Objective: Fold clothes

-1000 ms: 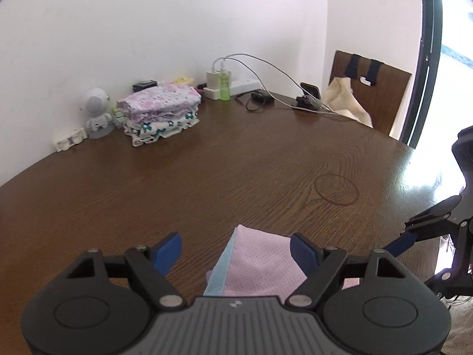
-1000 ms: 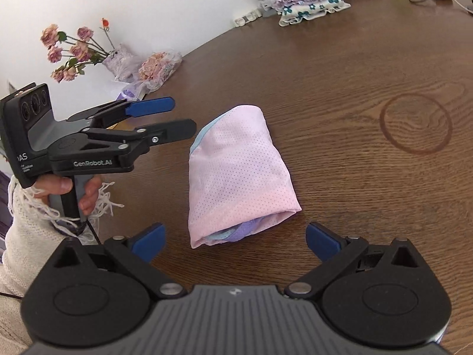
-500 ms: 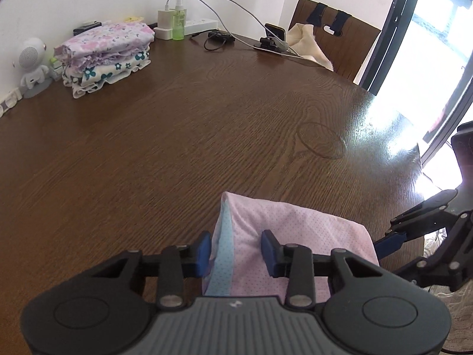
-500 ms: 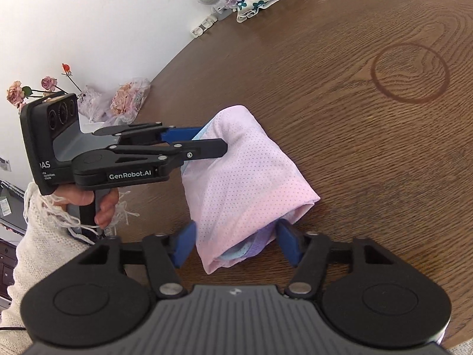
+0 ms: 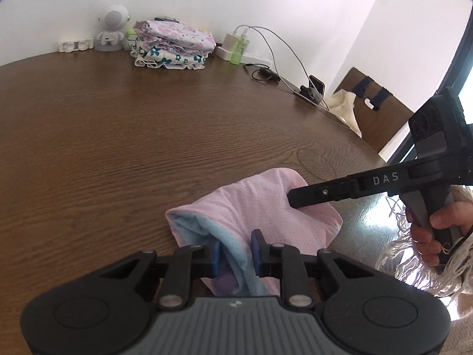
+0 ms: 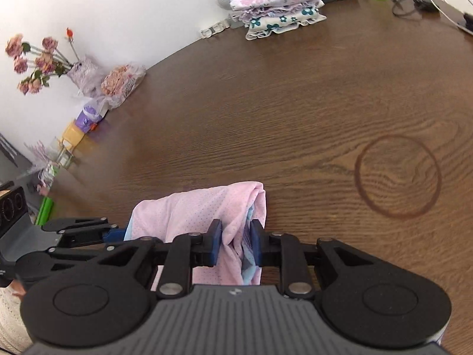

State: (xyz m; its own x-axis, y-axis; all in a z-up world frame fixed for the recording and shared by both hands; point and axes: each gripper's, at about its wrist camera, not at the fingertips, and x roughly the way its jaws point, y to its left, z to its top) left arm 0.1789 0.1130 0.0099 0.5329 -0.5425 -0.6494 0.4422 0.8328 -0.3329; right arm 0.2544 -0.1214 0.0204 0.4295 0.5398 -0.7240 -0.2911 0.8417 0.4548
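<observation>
Two grippers are clamped on one folded pink garment (image 5: 260, 207) lying on the brown wooden desk (image 5: 118, 136); the jaws of the left gripper (image 5: 235, 254) have just been closing and are now narrow, with the garment's light blue inner edge pinched between the blue pads; the jaws of the right gripper (image 6: 235, 244) have likewise just been closing and are narrow, pressed on a bunched pink fold with blue and purple layers showing between them. Ahead of the left jaws the garment spreads across the desk, and its far end is gripped by the right gripper, held in a hand (image 5: 437, 230) with a fringed pale sleeve. Well beyond both sets of jaws, near the wall, a stack of folded floral clothes (image 6: 278, 3) is seen; ahead and to the right of the right jaws a dark ring mark (image 6: 397, 176) is visible in the wood.
</observation>
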